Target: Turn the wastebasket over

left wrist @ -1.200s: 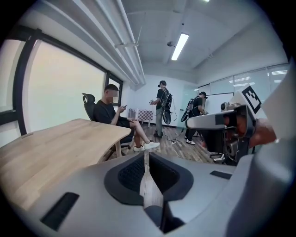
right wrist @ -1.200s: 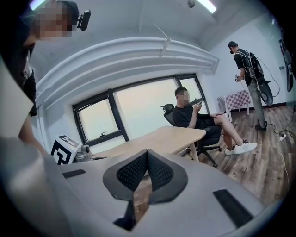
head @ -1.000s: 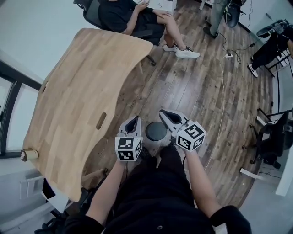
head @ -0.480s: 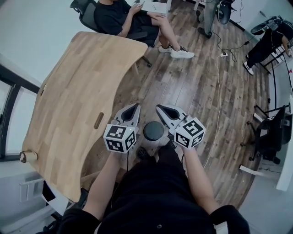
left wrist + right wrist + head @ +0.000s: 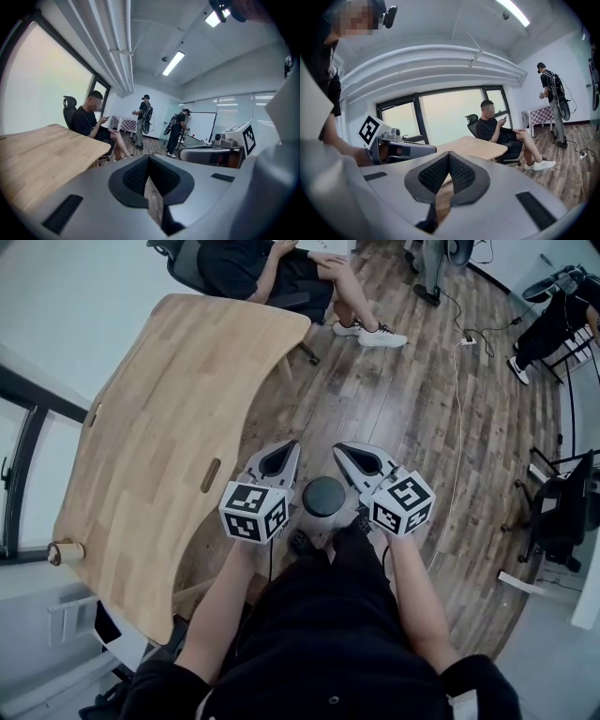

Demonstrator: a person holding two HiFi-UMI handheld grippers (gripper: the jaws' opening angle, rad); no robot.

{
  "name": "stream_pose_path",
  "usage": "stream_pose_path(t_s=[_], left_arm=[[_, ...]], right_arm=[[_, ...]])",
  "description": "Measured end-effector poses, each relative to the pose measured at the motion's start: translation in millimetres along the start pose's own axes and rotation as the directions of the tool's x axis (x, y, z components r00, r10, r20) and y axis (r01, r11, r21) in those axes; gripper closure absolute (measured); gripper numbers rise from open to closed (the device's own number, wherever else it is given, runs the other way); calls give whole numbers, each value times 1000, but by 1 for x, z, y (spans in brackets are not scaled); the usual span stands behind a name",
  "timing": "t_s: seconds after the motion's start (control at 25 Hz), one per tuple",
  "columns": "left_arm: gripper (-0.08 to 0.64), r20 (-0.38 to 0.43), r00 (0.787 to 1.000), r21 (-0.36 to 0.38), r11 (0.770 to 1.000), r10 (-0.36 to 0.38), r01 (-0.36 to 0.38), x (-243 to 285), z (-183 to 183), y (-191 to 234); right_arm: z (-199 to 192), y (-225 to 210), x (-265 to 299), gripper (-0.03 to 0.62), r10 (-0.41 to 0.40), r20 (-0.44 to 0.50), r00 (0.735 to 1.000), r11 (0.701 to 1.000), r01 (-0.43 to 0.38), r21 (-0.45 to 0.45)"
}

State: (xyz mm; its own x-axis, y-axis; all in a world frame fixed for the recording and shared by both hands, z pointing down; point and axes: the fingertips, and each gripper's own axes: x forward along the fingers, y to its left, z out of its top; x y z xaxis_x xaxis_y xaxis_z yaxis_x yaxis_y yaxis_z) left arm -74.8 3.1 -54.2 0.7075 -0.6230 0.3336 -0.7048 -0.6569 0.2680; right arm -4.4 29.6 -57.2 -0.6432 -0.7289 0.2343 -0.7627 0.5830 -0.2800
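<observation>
Wood-plank floor [image 5: 422,427] fills most of my head view, with the pale wooden table [image 5: 169,427] along its left side. At the table's far end a person in dark clothes [image 5: 281,263] sits in an office chair. The wastebasket [image 5: 323,501], small and round with grey sides and a dark top face, stands on the floor just ahead of my knees, between the two grippers. I cannot tell whether that dark face is its mouth or its base. My left gripper [image 5: 289,448] is clenched with nothing in it. My right gripper [image 5: 343,450] is clenched and empty too. Both gripper views look out over the room and do not show the basket.
</observation>
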Motion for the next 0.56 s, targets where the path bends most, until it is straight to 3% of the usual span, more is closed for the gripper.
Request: stream_pose_path(t_s=[0.56], left_arm=[[543,-16,999,-3,999,-37,37,1,-5,-8]], right_arm=[[0,-4,-4,560,-18,-8,1000,1000,18,-12]])
